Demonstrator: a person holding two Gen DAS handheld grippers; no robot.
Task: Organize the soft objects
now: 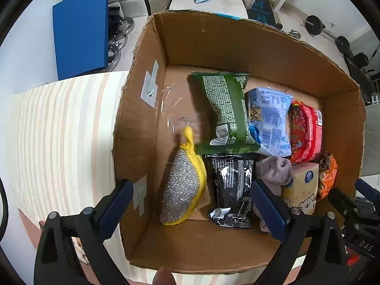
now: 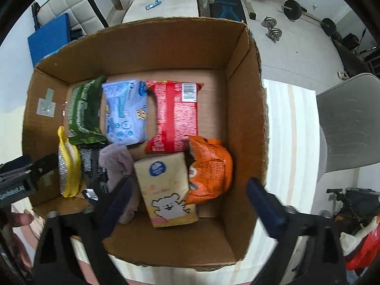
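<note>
Both tongs hang over the near rim of the cardboard box, pointing down into it. The left tongs are spread wide, holding nothing, above the yellow scouring pad and black packet. The right tongs gape empty over the tissue pack and orange bag. Bare floor shows along the box's left wall
</note>
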